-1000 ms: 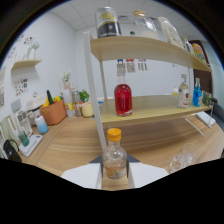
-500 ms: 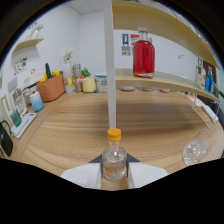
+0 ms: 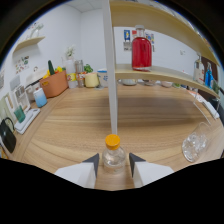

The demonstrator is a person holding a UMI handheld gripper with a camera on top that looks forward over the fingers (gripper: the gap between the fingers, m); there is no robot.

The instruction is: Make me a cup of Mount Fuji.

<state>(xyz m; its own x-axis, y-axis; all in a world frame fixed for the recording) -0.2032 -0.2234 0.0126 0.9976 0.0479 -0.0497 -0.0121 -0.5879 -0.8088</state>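
The hand-held two-finger gripper (image 3: 114, 166) sits level, pointing forward, and its two pale fingers (image 3: 82, 172) rise from below with dark inner pads facing each other. They are closed in tight, both pads pressing the sides of a small clear plastic bottle with an orange cap (image 3: 113, 154), which stands upright between them, gripped at its body below the cap.

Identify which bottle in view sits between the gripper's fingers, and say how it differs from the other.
The clear bottle with the orange cap: it is gripped between the fingers. The red bottle stands far off on the shelf.
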